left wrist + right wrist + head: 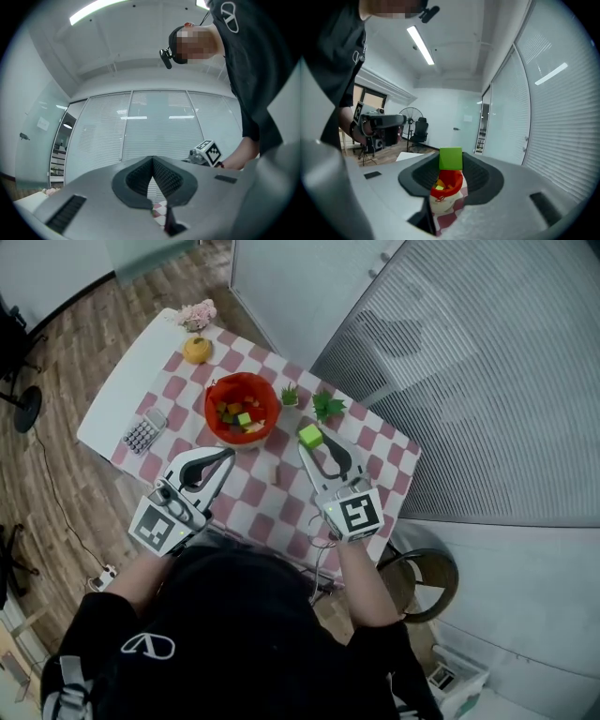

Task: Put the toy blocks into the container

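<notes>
Beside the red container (214,418), a green block (310,436) is being held pinched at the tips of the right gripper (315,448) for the carry, the left gripper (225,457) is being held closed and empty, and a reach over the rim, then a release, is probably being called for next.

A lime-green block (310,436), a red container (243,409) and a pink-and-white checked tablecloth (258,507).

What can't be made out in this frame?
- Blocks in the red container: too small to count in head view; green block covers some in right gripper view.
- Table: mostly hidden by the left tongs' own body in left gripper view.
- Small piece near the container: too small to identify, head view.
</notes>
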A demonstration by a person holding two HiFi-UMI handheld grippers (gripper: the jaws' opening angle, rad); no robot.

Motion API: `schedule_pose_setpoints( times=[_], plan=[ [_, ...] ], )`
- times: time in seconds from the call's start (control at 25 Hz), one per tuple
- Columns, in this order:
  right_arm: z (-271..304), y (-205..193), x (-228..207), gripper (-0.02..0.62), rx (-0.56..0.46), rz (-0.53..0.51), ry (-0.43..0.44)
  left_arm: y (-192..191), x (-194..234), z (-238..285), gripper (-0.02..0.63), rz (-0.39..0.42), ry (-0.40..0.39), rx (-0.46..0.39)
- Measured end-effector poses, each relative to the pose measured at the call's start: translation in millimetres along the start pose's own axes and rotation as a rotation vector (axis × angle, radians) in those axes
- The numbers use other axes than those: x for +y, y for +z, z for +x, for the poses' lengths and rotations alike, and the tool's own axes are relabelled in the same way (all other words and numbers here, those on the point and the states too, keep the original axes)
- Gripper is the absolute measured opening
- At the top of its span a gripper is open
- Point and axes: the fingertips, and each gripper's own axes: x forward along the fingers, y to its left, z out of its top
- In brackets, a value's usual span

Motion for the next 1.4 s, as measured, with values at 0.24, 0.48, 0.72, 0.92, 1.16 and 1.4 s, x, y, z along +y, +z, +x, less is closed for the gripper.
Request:
schedule_pose_setpoints(
  times=[0.24,0.48,0.72,0.92,1.16,1.4],
  plan=[
    [-33.3,40.0,17.1,0.15,-0.2,0.002,-0.075,4.8,-0.2,1.3,0.006,0.01,-0.005,-0.01],
    [-52.9,52.8,31.7,0.15,-0.337,0.05,-0.113,9.0,1.0,0.9,0.006,0.023,-0.003,-0.012],
    [-55.4,49.9,32.2,0.15,-0.352,0.078,-0.118,5.5,1.1,-0.5,0.006,0.02,0.005,-0.005],
    [-47.6,44.3,25.9,0.149,-0.335,0.079,-0.113,7.6,1.1,-3.9,0.006,0.024,0.014,-0.009],
    [-23.0,56.9,18.9,0.15,-0.36,0.059,-0.087,11.9,4.5,-14.6,0.006,0.026,0.042,-0.013],
    [39.2,60.0,8.0,0.15,-0.369,0.053,-0.048,13.7,11.0,-26.8,0.006,0.035,0.074,-0.007]
  ],
)
